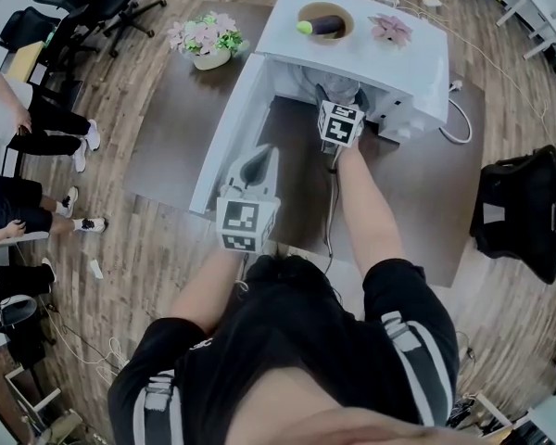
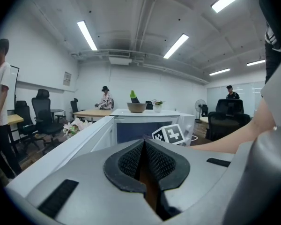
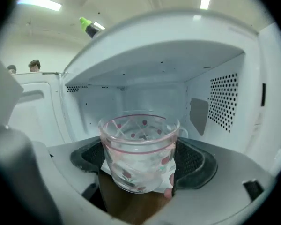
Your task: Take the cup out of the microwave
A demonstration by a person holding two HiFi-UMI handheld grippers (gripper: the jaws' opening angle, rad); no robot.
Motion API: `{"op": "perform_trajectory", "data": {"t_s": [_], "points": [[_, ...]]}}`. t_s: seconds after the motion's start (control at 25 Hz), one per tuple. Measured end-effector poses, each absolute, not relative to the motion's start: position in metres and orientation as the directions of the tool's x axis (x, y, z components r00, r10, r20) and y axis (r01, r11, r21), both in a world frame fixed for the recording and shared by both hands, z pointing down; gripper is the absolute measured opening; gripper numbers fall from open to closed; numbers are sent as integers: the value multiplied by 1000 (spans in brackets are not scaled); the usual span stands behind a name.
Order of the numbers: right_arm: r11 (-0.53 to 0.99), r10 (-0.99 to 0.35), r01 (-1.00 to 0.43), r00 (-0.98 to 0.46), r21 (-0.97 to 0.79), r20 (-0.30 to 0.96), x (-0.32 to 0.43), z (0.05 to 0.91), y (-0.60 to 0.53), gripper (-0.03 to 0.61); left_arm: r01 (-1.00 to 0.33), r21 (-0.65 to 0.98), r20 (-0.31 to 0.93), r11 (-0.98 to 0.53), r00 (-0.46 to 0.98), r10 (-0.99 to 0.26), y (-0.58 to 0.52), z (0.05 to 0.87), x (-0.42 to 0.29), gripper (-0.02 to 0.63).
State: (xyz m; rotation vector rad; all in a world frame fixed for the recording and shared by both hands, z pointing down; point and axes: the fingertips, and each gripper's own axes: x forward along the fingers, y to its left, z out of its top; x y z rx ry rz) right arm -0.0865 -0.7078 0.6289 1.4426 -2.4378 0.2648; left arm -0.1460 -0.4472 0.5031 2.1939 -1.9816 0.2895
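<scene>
The right tongs (image 3: pixel 141 165) clasp the glass cup (image 3: pixel 139 142) at the microwave (image 3: pixel 210 55) mouth. The left tongs (image 2: pixel 144 161) are closed, empty

Item one: cup (image 3: pixel 139 156). Clear glass with a pink band below the rim and small red fruit motifs scattered over the wall. A small handle (image 3: pixel 183 134) shows at its far right side. It is upright and appears empty. It sits between the pads of the right gripper (image 3: pixel 143 162), which press on its left and right sides, at the mouth of the cavity. Whether its base touches the cavity floor cannot be told.

Item two: microwave (image 1: pixel 283 37). White casing, white cavity, perforated vent (image 3: pixel 222 100) on the right inner wall. Its door (image 1: pixel 224 137) is swung fully open to the left.
</scene>
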Motion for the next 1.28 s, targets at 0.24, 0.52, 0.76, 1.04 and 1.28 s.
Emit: {"op": "perform_trajectory", "data": {"t_s": [0.24, 0.52, 0.76, 1.04, 1.28], "points": [[511, -812, -859, -480, 8, 333, -72, 606, -645, 450, -992, 9, 215, -123, 122, -969, -437, 486, -140, 3], [506, -827, -863, -489, -13, 277, -48, 553, -571, 449, -987, 50, 160, -153, 159, -974, -427, 466, -133, 3], [508, -849, -861, -501, -4, 167, -35, 473, -523, 449, -980, 41, 124, -197, 200, -972, -416, 451, -128, 3], [497, -865, -867, -492, 32, 97, -22, 400, -480, 450, -971, 11, 83, -238, 238, -968, -404, 428, -118, 3], [489, -871, -869, -483, 70, 87, -10, 387, -456, 451, -964, -32, 45, -265, 263, -964, -397, 407, -109, 3]]}}
